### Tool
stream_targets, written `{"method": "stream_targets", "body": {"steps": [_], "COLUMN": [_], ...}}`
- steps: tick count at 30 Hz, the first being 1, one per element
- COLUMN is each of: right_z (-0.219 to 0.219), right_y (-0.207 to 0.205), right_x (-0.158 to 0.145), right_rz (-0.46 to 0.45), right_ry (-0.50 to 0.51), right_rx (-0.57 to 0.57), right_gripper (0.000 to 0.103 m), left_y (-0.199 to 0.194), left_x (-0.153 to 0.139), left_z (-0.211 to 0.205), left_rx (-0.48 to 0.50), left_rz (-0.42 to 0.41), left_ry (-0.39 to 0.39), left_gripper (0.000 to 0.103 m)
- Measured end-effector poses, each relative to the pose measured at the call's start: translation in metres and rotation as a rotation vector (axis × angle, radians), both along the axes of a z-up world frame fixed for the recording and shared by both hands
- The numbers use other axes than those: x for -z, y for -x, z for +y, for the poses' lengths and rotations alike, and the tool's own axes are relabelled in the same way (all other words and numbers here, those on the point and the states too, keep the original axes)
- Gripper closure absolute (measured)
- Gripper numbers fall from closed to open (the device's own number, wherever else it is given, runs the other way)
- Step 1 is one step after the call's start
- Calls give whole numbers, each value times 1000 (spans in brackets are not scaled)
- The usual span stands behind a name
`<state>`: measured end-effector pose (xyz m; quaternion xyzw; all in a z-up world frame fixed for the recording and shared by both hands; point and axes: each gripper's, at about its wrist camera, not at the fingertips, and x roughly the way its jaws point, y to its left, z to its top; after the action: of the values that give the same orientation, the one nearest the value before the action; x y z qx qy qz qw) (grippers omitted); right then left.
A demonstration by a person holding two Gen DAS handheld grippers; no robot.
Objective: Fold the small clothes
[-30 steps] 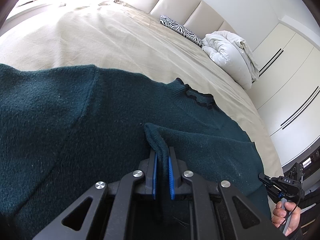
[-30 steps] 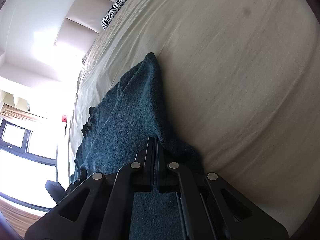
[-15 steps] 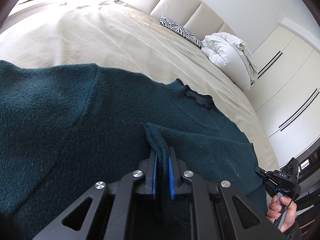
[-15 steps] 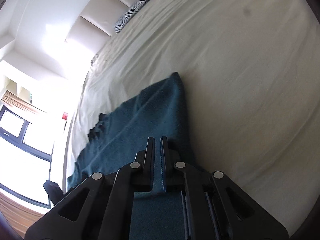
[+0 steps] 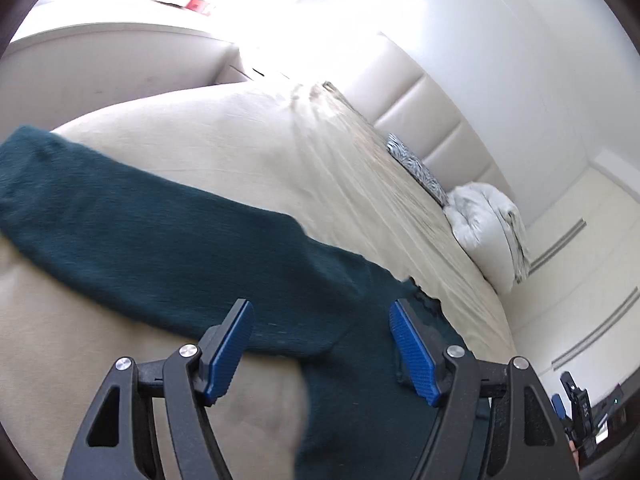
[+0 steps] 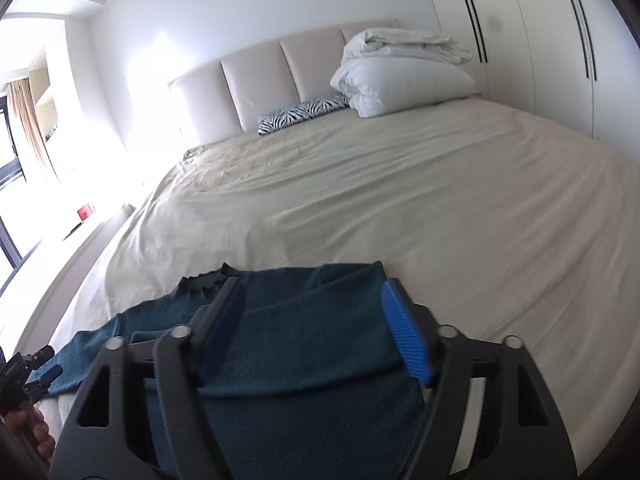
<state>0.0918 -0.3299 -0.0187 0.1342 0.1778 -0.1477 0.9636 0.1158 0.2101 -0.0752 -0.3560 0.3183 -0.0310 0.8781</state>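
A dark teal knit sweater [image 5: 168, 256] lies on the beige bed sheet [image 5: 248, 168]. In the left wrist view one sleeve stretches out to the left and the body runs down under the gripper. My left gripper [image 5: 322, 344] is open and empty just above the sweater. In the right wrist view the sweater [image 6: 304, 356] lies with one side folded over, its dark collar [image 6: 204, 280] to the left. My right gripper [image 6: 312, 320] is open and empty above the folded part. The left gripper also shows in the right wrist view [image 6: 24, 372], held by a hand at the lower left.
A zebra-print cushion [image 6: 300, 114] and a folded white duvet [image 6: 400, 72] lie at the padded headboard [image 6: 260, 80]. White wardrobe doors [image 6: 540, 40] stand on the right. A low white ledge [image 6: 72, 248] runs along the bed's left side by a window.
Both grippers have let go of the sweater and opened. Both have lifted back, and the right one has swung round to face the headboard. A sleeve now lies spread to the left.
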Motion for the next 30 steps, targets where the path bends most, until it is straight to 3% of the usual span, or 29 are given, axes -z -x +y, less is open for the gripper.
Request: {"method": "stream_targets", "body": {"steps": [3, 7, 13, 15, 18, 20, 23, 25, 27, 30], "right_z": [34, 64, 99, 101, 95, 93, 86, 83, 79, 70], "right_y": [1, -19, -31, -31, -21, -19, -18, -14, -15, -13], "right_x": [-26, -33, -18, -13, -5, -3, 1, 4, 10, 23], "right_rz": [-67, -3, 61, 71, 74, 74, 75, 79, 90, 119], "right_ry": [9, -162, -349, -389, -423, -437, -443, -444, -449, -464], "right_rx": [-61, -221, -327, -331, -339, -338, -337, -335, -331, -313], "right_gripper": [2, 2, 5, 8, 14, 16, 18, 20, 22, 30], "left_y": [34, 67, 57, 51, 37, 30, 26, 25, 13, -17], "left_x": [15, 35, 55, 63, 67, 74, 85, 79, 55, 13], "left_z": [78, 146, 178, 185, 197, 202, 212, 213, 194, 140], "left_rx": [-196, -385, -476, -510, -532, -558, -605, -606, -536, -379], "left_rz": [39, 56, 57, 52, 48, 51, 78, 79, 73, 44], "left_ry": [105, 245, 363, 420, 441, 501, 575, 532, 394, 182], "left_gripper": [30, 33, 36, 36, 36, 45, 78, 87, 95, 95]}}
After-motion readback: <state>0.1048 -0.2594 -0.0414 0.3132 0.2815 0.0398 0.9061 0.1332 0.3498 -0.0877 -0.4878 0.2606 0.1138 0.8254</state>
